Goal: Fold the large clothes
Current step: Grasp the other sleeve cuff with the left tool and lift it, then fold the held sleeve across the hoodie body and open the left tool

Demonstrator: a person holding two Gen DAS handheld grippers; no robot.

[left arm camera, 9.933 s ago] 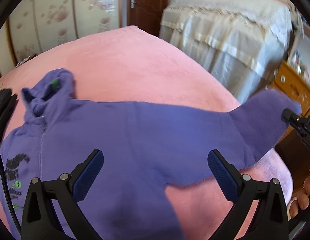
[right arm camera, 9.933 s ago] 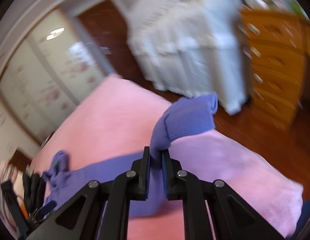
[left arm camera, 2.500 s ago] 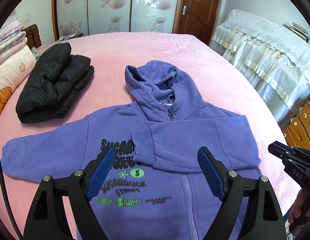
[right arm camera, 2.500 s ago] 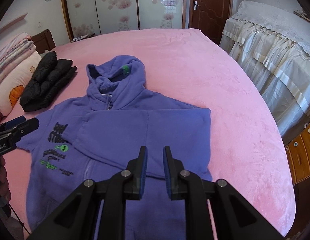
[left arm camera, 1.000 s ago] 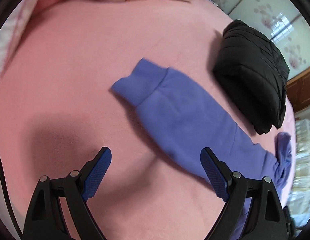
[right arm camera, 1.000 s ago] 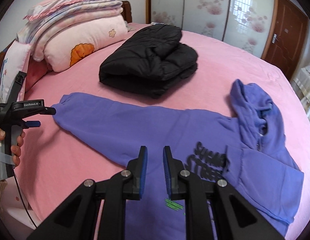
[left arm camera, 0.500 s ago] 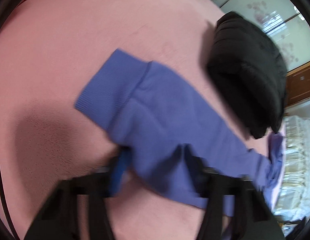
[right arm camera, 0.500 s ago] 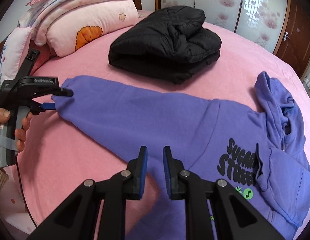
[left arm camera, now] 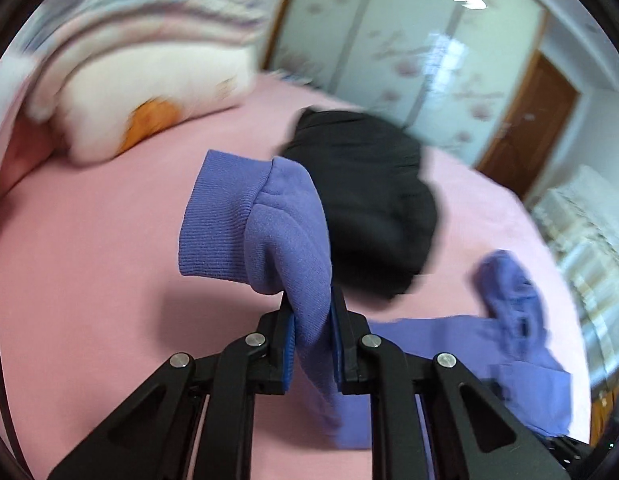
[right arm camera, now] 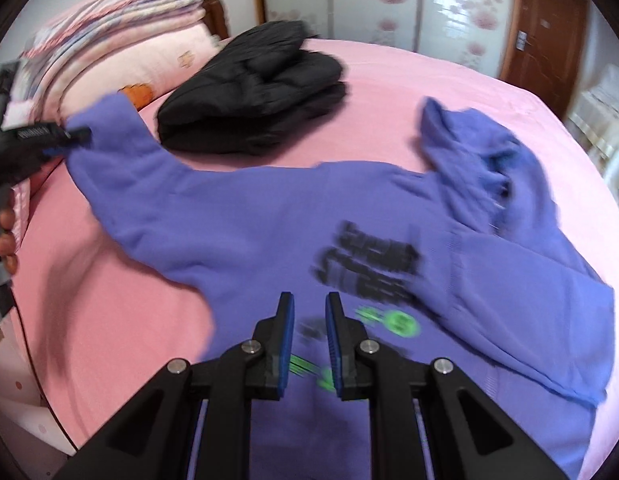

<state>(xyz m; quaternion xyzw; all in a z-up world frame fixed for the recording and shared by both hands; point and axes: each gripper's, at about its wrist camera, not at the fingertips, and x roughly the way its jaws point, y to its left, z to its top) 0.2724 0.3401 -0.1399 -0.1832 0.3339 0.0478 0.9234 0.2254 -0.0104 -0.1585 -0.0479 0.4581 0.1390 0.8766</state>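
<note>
Jaws of the left gripper point(left arm camera: 312, 336) have just been closing and are now clamped on the ribbed-cuffed sleeve point(left arm camera: 269, 224) of the purple fleece zip hoodie point(right arm camera: 349, 240), which is lifted off the pink plush bedspread point(right arm camera: 121, 312). The hoodie's body is spread front-up on the bedspread, with its other sleeve folded across the chest. Jaws of the right gripper point(right arm camera: 309, 344) are drawn nearly together above the printed chest, and nothing appears to be held between them, though the view is blurred. A folded black quilted jacket point(right arm camera: 253, 92) lies just beyond the raised sleeve.
</note>
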